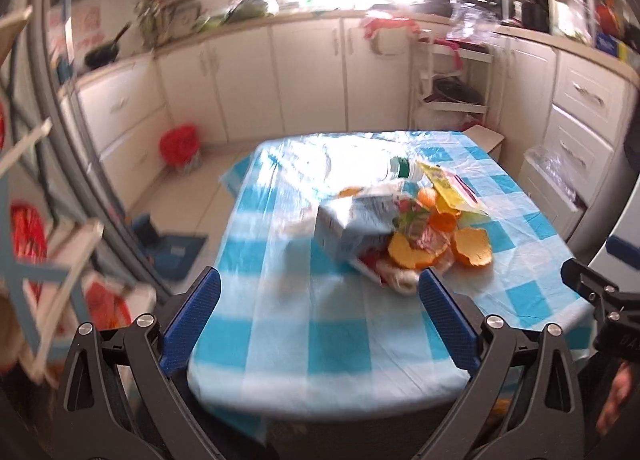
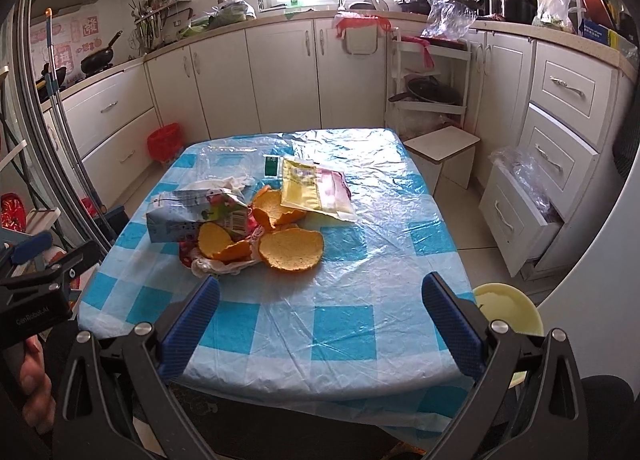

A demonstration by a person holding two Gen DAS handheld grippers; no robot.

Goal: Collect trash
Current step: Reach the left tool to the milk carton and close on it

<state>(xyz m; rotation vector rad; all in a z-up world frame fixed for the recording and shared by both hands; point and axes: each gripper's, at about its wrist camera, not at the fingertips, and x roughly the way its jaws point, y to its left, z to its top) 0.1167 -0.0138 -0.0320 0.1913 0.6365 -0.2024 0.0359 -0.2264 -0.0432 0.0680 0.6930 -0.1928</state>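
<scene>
- Clearly, both claws hover above the near edge of the tabletop (image 2: pixel 360 260), which wears a blue-and-white checked cloth under clear plastic.
- The left claw (image 1: pixel 320 300) has its blue pads spread wide apart, with nothing between them; its view is motion-blurred.
- The right claw (image 2: pixel 320 304) is likewise spread wide and holds nothing.
- The trash sits in one heap near the middle of the tabletop, beyond both claws.
- A crushed milk carton (image 2: pixel 188 215) lies on its side at the left of the heap, touching the peels.
- Orange peels (image 2: pixel 291 250) lie cupped and overlapping at the heap's near side; the largest piece faces up just right of the carton.
- A crumpled white plastic wrapper (image 2: pixel 216 266) pokes out from under the peels toward the claws.
- A yellow packet (image 2: pixel 304 191) lies flat behind the peels, with a pink-striped packet (image 2: pixel 332 185) just beside it on the right.
- A small green-and-white item (image 2: pixel 272 165) rests behind the yellow packet; what it is cannot be told.
- In the left view, the carton (image 1: pixel 352 227) stands tilted in front of the peels (image 1: pixel 472 248).
- A pale yellow bowl (image 2: pixel 508 308) sits below the tabletop's right edge.
- A red bin (image 2: pixel 164 141) stands on the floor by the white cabinets (image 2: pixel 280 71).
</scene>
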